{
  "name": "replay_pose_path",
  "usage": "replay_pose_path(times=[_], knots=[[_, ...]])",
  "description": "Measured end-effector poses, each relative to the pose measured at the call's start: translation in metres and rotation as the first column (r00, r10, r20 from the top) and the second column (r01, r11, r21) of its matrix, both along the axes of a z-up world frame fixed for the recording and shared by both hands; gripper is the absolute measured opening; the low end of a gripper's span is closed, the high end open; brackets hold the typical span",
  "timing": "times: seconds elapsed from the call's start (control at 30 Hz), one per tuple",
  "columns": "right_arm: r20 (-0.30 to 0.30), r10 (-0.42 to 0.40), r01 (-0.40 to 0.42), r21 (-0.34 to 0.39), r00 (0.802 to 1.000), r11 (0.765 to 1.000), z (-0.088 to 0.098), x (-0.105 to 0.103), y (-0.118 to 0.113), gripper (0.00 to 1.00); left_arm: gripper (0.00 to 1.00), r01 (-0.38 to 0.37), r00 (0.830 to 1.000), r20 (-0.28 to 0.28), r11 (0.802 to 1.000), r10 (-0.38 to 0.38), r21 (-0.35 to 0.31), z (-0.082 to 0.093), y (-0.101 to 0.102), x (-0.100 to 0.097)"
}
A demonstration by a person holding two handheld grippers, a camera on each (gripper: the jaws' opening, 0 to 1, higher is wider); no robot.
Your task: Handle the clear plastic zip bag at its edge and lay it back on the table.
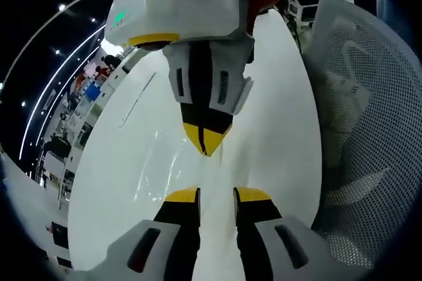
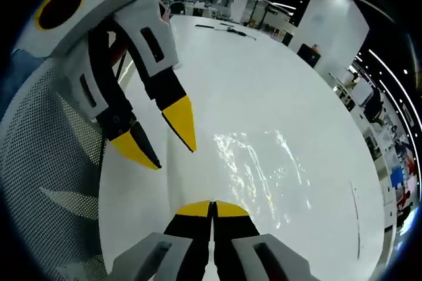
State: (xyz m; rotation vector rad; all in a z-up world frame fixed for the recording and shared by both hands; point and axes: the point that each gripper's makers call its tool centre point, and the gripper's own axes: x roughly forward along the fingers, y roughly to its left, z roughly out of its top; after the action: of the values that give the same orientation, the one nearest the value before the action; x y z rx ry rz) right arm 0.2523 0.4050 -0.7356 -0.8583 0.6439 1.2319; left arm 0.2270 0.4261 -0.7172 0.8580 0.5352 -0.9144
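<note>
The clear bag [image 2: 260, 162] lies flat on the white table [image 2: 277, 63] just ahead of the clenched right claw [image 2: 212, 207], whose tips may pinch its near edge, while the left claw [image 1: 217, 195] hangs parted opposite.

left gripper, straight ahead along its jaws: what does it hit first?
Probably the right gripper, whose shut yellow tips point back at the open left gripper over the clear zip bag on the white table. Depth is uncertain.

Right claw [image 2: 212, 207] closed at zip bag [image 2: 260, 162] edge, left claw [image 2: 165, 139] parted nearby.
</note>
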Motion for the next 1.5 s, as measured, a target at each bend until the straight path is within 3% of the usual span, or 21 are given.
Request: replay_pose_path(times=[0.4, 0.67, 1.17, 1.5], knots=[[0.002, -0.003, 0.003, 0.002, 1.0, 1.0, -0.003, 0.001, -0.002, 0.0, 0.13, 0.023, 1.0, 0.014, 0.999, -0.024, 0.038, -0.012, -0.017, 0.002], [-0.002, -0.013, 0.013, 0.01, 1.0, 1.0, -0.002, 0.002, -0.004, 0.0, 0.0, 0.016, 0.999, 0.042, 0.997, -0.019, 0.074, -0.01, -0.012, 0.008], [0.007, -0.029, 0.029, 0.018, 1.0, 0.999, 0.006, 0.002, -0.005, 0.0, 0.0, 0.043, 0.998, 0.03, 0.996, -0.046, 0.078, -0.012, -0.014, 0.003], [0.01, -0.095, 0.095, 0.052, 0.995, 0.994, 0.01, 0.011, -0.004, 0.0, 0.0, 0.063, 0.998, 0.023, 0.994, -0.065, 0.09, -0.015, -0.015, -0.002]])
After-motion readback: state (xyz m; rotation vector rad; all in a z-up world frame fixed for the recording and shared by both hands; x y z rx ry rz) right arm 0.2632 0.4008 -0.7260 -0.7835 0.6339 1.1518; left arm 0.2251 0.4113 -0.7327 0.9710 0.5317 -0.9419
